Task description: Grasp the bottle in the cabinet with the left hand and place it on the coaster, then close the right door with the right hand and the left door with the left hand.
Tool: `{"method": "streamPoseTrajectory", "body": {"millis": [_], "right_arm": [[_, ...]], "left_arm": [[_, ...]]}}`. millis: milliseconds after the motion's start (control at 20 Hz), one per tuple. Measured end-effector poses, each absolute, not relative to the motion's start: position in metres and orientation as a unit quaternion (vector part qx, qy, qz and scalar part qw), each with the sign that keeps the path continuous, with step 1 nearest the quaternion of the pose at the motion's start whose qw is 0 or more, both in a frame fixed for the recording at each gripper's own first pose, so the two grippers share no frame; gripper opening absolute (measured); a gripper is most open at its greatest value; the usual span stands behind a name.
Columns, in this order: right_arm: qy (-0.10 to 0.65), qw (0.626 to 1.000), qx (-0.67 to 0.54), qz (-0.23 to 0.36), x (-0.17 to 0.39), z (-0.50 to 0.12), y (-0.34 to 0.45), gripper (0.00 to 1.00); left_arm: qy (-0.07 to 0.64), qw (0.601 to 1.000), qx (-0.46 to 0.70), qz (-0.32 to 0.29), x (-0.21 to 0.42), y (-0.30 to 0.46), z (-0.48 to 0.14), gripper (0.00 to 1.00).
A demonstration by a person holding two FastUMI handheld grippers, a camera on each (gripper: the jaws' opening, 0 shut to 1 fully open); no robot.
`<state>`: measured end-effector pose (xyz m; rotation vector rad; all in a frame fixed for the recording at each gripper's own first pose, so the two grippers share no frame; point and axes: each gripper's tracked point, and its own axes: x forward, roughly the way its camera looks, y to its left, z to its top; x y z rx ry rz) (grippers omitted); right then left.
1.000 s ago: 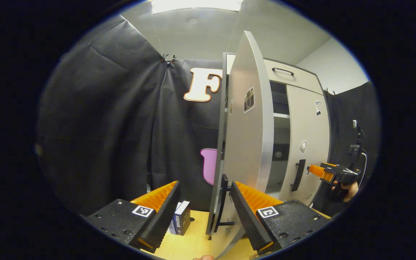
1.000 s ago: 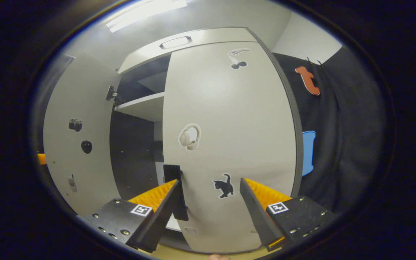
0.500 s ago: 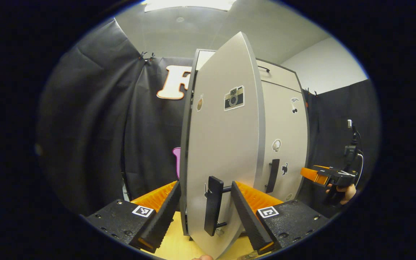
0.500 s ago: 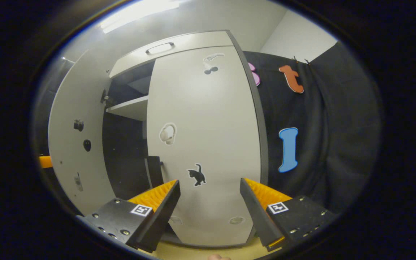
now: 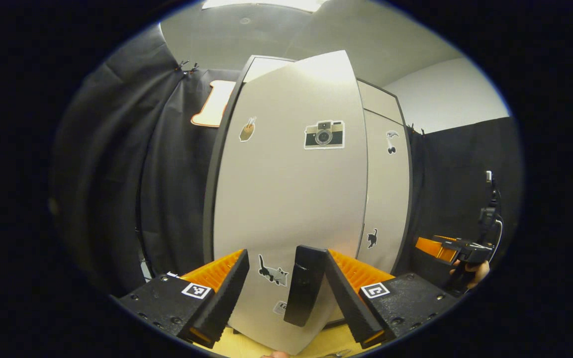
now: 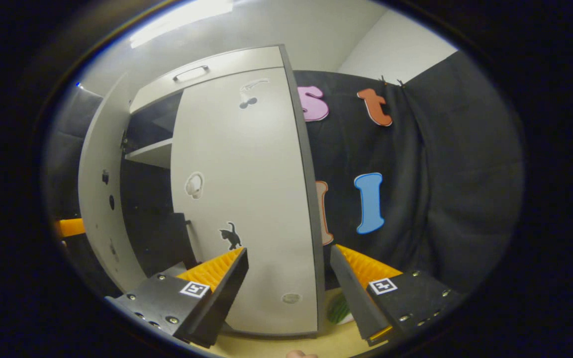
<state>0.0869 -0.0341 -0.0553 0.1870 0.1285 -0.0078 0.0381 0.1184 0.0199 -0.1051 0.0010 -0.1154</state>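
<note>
— Since the last frame our left door has swung much nearer shut; in the left gripper view it now faces us across mid-frame, where before we saw it edge-on.

— And our left gripper?

— Jaws spread wide at bottom centre, gripping nothing. The door's handle stands between the fingers, close against the right one; we cannot tell if they touch. At right of frame the right door lies flat to the cabinet, and at the lower right edge a hand holds the right gripper.

— And the right gripper view?

— Our right gripper is wide too, and empty, at bottom centre. The right door looks shut at centre-left; the left door stands ajar at far left, a shelf showing in the gap.
</note>
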Motion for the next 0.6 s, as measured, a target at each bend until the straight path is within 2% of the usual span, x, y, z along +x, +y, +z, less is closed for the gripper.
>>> {"method": "streamPoseTrajectory", "body": {"millis": [100, 600], "right_arm": [[0.065, 0.993, 0.097, -0.015, 0.084, -0.057, -0.046, 1.00], [0.069, 0.991, 0.101, -0.061, 0.068, -0.062, -0.098, 1.00]], "left_arm": [[0.002, 0.997, -0.049, -0.067, 0.047, 0.109, 0.018, 1.00], [0.004, 0.993, -0.060, -0.102, 0.083, 0.084, 0.013, 1.00]]}}
